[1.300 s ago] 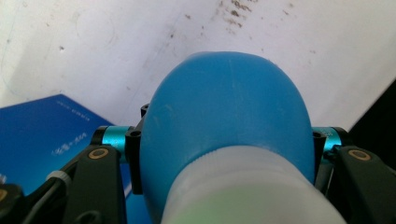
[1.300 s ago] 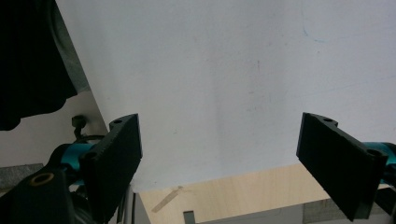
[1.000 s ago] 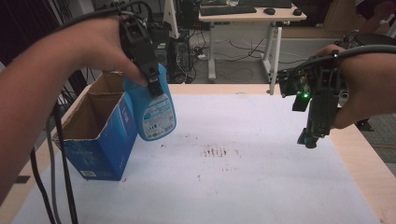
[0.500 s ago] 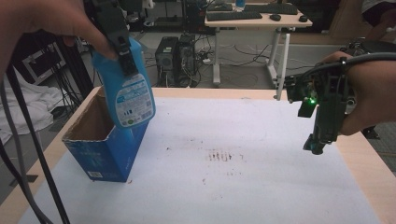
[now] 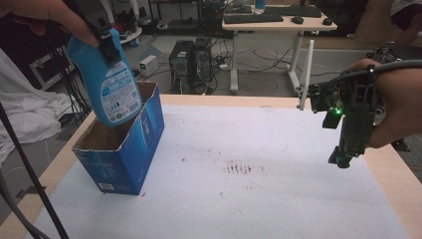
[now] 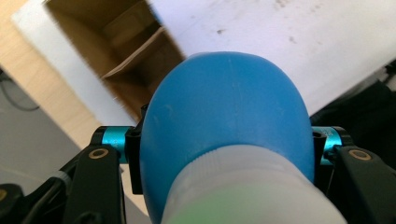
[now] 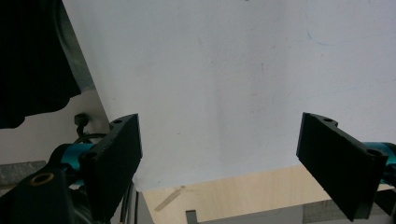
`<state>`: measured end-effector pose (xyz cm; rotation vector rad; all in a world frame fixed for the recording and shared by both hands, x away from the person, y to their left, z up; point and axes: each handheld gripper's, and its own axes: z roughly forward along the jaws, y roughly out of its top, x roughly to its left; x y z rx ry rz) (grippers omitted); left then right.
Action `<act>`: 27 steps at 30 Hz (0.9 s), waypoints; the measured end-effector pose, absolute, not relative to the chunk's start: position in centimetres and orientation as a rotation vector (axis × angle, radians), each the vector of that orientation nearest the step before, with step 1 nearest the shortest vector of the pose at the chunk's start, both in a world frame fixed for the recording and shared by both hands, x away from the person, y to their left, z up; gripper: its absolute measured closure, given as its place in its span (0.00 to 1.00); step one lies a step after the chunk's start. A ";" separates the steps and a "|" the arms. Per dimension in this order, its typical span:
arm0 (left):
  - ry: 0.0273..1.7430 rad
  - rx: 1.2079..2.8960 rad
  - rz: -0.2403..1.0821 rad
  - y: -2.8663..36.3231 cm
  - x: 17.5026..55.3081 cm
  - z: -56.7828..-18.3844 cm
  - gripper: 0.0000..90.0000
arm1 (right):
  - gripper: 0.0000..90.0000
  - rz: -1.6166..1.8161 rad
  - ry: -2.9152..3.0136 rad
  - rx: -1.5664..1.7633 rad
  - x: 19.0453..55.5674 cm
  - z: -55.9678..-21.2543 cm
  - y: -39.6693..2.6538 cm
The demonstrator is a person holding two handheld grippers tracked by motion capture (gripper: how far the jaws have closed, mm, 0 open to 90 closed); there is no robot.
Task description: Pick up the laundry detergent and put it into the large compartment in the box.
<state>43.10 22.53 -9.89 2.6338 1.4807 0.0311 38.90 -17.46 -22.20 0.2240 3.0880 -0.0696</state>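
the blue bottle [image 5: 110, 82] hangs tilted in the air, its base just above the open top of the blue cardboard box [image 5: 130, 149] at the counter's left side. the left gripper [image 5: 105, 42] grasps it by the neck from above, jaws clenched on either side of the bottle's shoulder. the right gripper [image 5: 344, 158] hovers released, jaws spread wide, over the white sheet [image 5: 259, 199] covering the counter [image 5: 398, 174], well apart from the bottle.
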 end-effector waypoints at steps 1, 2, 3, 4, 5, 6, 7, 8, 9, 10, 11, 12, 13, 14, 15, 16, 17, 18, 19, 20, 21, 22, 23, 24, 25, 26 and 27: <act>1.488 2.638 0.033 22.8 43.2 -10.0 0.44 | 0.15 -0.073 3.087 0.230 38.9 -22.2 -17.4; 1.496 2.635 0.032 23.1 43.3 -10.1 0.44 | 0.15 -0.073 3.087 0.230 38.9 -22.2 -17.4; 1.515 2.620 0.028 23.5 43.4 -10.3 0.44 | 0.15 -0.070 3.090 0.221 39.0 -22.3 -17.4; 1.522 2.616 0.020 23.8 43.5 -10.5 0.44 | 0.15 -0.073 3.089 0.224 39.0 -22.3 -17.4; 1.536 2.607 0.011 24.1 43.6 -10.7 0.44 | 0.15 -0.071 3.087 0.223 39.0 -22.3 -17.4; 1.541 2.603 0.007 24.4 43.7 -11.0 0.44 | 0.15 -0.073 3.088 0.225 39.0 -22.3 -17.3; 1.545 2.601 0.004 24.7 43.7 -11.3 0.44 | 0.15 -0.073 3.088 0.225 39.0 -22.3 -17.3; 1.545 2.602 0.007 24.8 43.8 -11.5 0.44 | 0.15 -0.076 3.088 0.226 39.0 -22.3 -17.3; 1.546 2.607 0.010 24.9 43.9 -11.8 0.44 | 0.15 -0.068 3.090 0.220 39.0 -22.4 -17.3; 1.556 2.616 0.007 25.1 44.0 -12.4 0.44 | 0.15 -0.070 3.088 0.234 39.0 -22.4 -17.2; 1.556 2.616 0.007 25.1 44.0 -12.4 0.44 | 0.15 -0.072 3.089 0.237 39.0 -22.4 -17.2; 1.550 2.621 0.008 25.2 44.0 -12.7 0.44 | 0.15 -0.072 3.089 0.237 39.0 -22.4 -17.2; 1.540 2.629 0.007 25.2 44.1 -13.1 0.44 | 0.15 -0.069 3.088 0.222 39.1 -22.4 -17.1; 1.531 2.635 0.009 25.3 44.2 -13.4 0.44 | 0.15 -0.073 3.090 0.226 39.1 -22.4 -17.1; 1.527 2.637 0.009 25.3 44.2 -13.8 0.44 | 0.15 -0.072 3.089 0.219 39.1 -22.5 -17.1; 1.515 2.649 0.012 25.4 44.3 -14.2 0.44 | 0.15 -0.069 3.089 0.221 39.1 -22.5 -17.1; 1.499 2.663 0.017 25.4 44.4 -14.6 0.44 | 0.15 -0.071 3.089 0.226 39.1 -22.5 -17.0; 1.485 2.674 0.021 25.4 44.4 -14.9 0.44 | 0.15 -0.070 3.088 0.228 39.0 -22.4 -17.0; 1.467 2.688 0.029 25.4 44.4 -15.3 0.44 | 0.15 -0.070 3.088 0.228 39.0 -22.4 -17.0; 1.440 2.704 0.033 25.4 44.4 -15.7 0.44 | 0.15 -0.068 3.087 0.227 39.0 -22.4 -17.0; 1.417 2.719 0.036 25.4 44.4 -16.1 0.44 | 0.15 -0.069 3.085 0.241 39.0 -22.4 -17.1; 1.406 2.724 0.032 25.4 44.4 -16.5 0.44 | 0.15 -0.069 3.085 0.241 39.0 -22.4 -17.1; 1.403 2.725 0.027 25.5 44.5 -16.9 0.44 | 0.15 -0.071 3.086 0.237 39.0 -22.4 -17.1; 1.389 2.728 0.021 25.5 44.5 -17.3 0.44 | 0.15 -0.071 3.084 0.233 39.1 -22.4 -17.2; 1.368 2.739 0.018 25.4 44.5 -17.7 0.44 | 0.15 -0.068 3.084 0.234 39.0 -22.4 -17.2; 1.355 2.743 0.015 25.4 44.5 -18.1 0.44 | 0.15 -0.068 3.084 0.234 39.0 -22.4 -17.2; 1.347 2.748 0.014 25.3 44.5 -18.6 0.44 | 0.15 -0.073 3.084 0.247 39.0 -22.4 -17.2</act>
